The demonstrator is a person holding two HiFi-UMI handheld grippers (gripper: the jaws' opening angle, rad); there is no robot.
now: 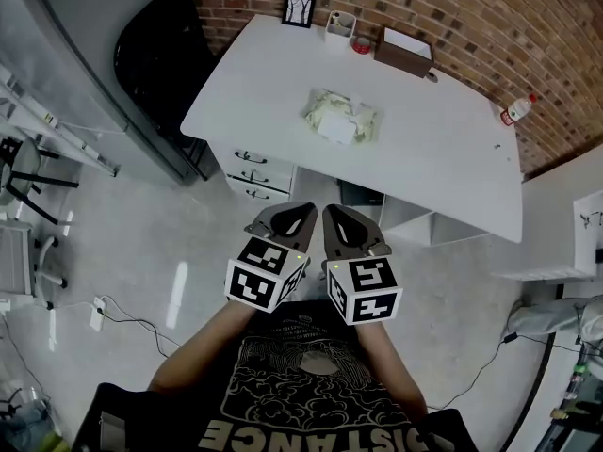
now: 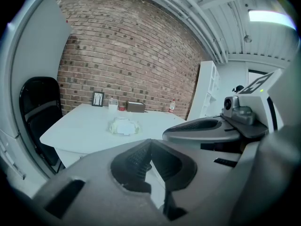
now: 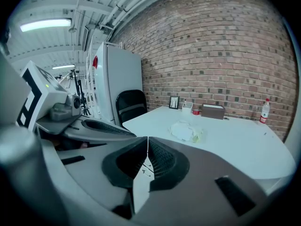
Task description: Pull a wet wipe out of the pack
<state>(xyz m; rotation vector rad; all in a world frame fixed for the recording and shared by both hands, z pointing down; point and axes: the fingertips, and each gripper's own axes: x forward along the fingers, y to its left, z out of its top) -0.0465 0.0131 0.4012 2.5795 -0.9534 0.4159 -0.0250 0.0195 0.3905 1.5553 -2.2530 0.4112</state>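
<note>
Well below the worktop's (image 1: 443, 158) edge in the head view, both tools hang side by side at the lower middle of the frame, over grey floor (image 1: 141, 252), with the marker cubes toward the person's black printed shirt (image 1: 301, 394). The left tool (image 2: 150, 144) has its jaws together at the tips, with nothing between them; through the small gap under the tips only pale background shows. The right tool (image 3: 147, 142) is the same, its jaws meeting in a thin line and clamped on nothing. In each tool's own view the other tool shows just beside it.

The wet wipe pack (image 1: 341, 117) lies flat near the middle of the white worktop, in the upper middle of the head view, well apart from both tools. It looks crumpled and pale green, with a white patch on top that may be a flap or a wipe; the view is too small to tell.

Along the worktop's far edge, against the brick wall (image 1: 471, 8), stand a small picture frame (image 1: 300, 8), a white cup (image 1: 340, 24), a small red thing (image 1: 362, 44) and a brown box (image 1: 404, 52). A bottle with a red cap (image 1: 517, 110) stands at the right edge. A black chair (image 1: 165, 45) stands at upper left, and drawers (image 1: 254, 172) sit under the worktop's near left corner
</note>
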